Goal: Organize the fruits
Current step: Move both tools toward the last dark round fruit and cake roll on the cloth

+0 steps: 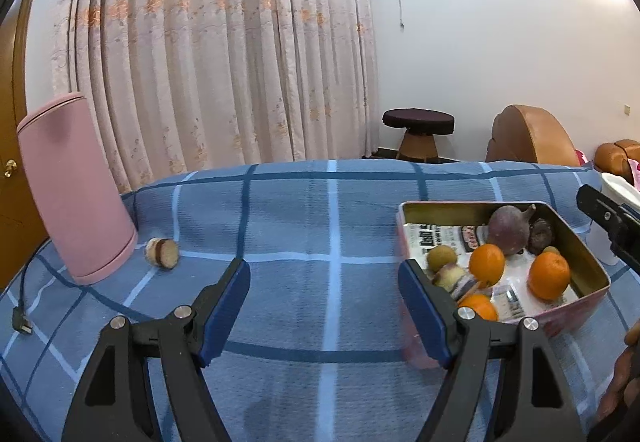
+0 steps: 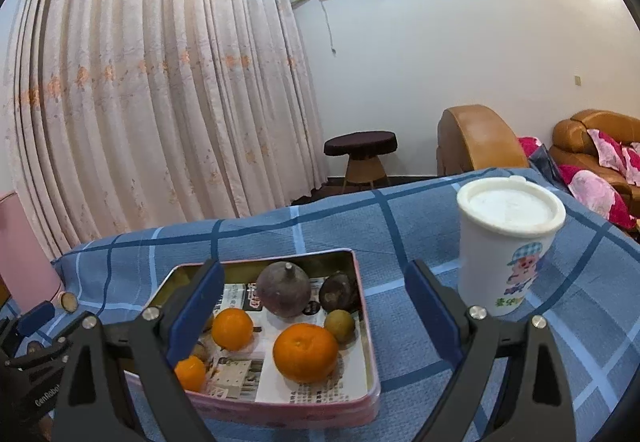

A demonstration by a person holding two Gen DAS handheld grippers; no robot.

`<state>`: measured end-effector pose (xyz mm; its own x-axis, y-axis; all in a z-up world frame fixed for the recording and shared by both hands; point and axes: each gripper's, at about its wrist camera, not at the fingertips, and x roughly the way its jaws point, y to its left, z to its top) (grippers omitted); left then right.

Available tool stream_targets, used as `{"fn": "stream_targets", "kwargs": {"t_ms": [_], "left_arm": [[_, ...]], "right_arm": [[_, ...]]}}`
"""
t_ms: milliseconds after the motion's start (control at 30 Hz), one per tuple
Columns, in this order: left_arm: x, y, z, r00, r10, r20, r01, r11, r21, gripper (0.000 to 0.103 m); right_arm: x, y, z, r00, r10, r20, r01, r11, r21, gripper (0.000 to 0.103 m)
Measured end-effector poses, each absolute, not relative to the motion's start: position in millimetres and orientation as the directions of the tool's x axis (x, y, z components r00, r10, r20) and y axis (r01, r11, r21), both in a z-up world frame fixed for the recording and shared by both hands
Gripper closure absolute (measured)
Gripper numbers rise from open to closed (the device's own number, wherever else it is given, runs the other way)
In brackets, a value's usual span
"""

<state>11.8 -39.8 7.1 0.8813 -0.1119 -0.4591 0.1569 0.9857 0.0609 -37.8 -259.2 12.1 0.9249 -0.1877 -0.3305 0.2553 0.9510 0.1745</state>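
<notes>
The 1 piece still outside the tin (image 1: 592, 262) is a small brown fruit (image 1: 162, 252) near the table's (image 1: 320, 209) far left edge, just beside the pink canister (image 1: 76, 189). It lies ahead and left of the left gripper (image 1: 324, 306), the nearer one; its long axis runs roughly left-right. Both the left and the right gripper (image 2: 314, 308) are spread wide, holding nothing. "Cenfobot" seemingly marks the left gripper; paper and cup (image 2: 506, 242) print is unreadable.
</notes>
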Motion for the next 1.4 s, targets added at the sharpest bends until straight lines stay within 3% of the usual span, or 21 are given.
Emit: {"fn": "stream_targets", "kwargs": {"t_ms": [233, 967, 1400], "left_arm": [[12, -14, 6, 0.889, -0.078, -0.451, 0.136, 0.986, 0.097, 0.025], [26, 84, -3, 0.854, -0.014, -0.521, 0.033, 0.999, 0.028, 0.025], [40, 116, -18, 0.770, 0.019, -0.637, -0.039, 0.999, -0.017, 0.025]], "right_arm": [[-40, -240, 10, 0.921, -0.169, -0.352, 0.252, 0.946, 0.205, 0.009], [-18, -119, 9, 0.928, -0.022, -0.372, 0.098, 0.978, 0.185, 0.009], [8, -62, 6, 0.919, 0.040, -0.391, 0.025, 0.987, 0.159, 0.009]]}}
